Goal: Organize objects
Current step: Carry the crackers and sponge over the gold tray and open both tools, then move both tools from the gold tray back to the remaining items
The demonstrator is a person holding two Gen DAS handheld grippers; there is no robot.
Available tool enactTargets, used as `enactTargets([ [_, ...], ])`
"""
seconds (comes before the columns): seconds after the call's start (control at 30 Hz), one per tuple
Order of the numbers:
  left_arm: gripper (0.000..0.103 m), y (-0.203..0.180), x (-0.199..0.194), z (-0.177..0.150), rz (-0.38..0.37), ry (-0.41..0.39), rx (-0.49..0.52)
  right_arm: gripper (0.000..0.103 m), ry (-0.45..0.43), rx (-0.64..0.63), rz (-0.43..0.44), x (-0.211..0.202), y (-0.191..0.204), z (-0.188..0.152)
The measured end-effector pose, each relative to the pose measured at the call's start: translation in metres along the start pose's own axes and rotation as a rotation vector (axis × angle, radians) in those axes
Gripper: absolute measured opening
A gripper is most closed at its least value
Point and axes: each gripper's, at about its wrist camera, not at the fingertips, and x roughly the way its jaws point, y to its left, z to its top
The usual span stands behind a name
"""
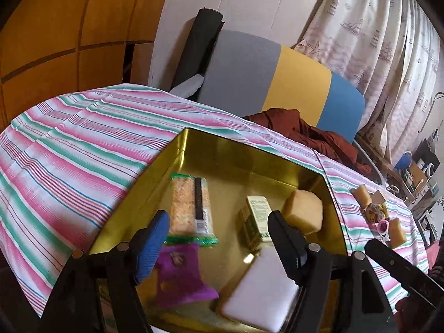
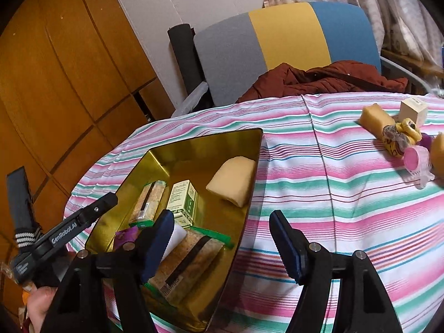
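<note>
I see the table (image 2: 347, 183) under its pink, green and white striped cloth, with a gold tin tray (image 1: 249, 161) sitting on it at my left side. My left hand-held gripper (image 1: 219, 238) tilts down over the tray, jaws wide and holding nothing. My right hand-held gripper (image 2: 222, 241) tilts down the same way at the tray's right edge — its left finger over the tray, its right finger over the cloth — also wide and empty.

Inside the tray I count 6 things: 2 long cracker packs with green ends (image 2: 183, 266), a white flat block (image 1: 258, 285), a purple pouch (image 1: 180, 274), a green and cream carton (image 1: 255, 219) and a yellow sponge block (image 1: 304, 213) against the far right wall.

Well apart on the cloth to the right lies a small cluster — a yellow sponge piece (image 2: 374, 118), a cream box (image 2: 413, 111), a yellow patterned toy (image 2: 399, 136) and a pink plastic cup (image 2: 415, 161).
</note>
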Motion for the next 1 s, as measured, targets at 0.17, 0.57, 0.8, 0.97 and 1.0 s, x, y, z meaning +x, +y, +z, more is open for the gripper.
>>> enactTargets([
  [0.17, 0.075, -0.018, -0.007, -0.009, -0.015, -0.004, 0.028, 0.073, -0.011, 0.02, -0.017, -0.007, -0.011, -0.001],
  [0.57, 0.075, -0.083, -0.015, -0.036, -0.127, 0.042, 0.169, 0.073, -0.022, 0.083, -0.09, -0.023, -0.058, -0.006],
  [0.8, 0.075, -0.128, -0.021, -0.054, -0.222, 0.074, 0.267, 0.075, -0.022, 0.122, -0.161, -0.036, -0.104, -0.015],
  [0.97, 0.075, -0.161, -0.019, -0.068, -0.28, 0.117, 0.325, 0.075, -0.031, 0.177, -0.225, -0.05, -0.145, -0.018],
  [1.0, 0.075, -0.168, -0.018, -0.072, -0.288, 0.128, 0.338, 0.075, -0.037, 0.188, -0.239, -0.054, -0.152, -0.019],
])
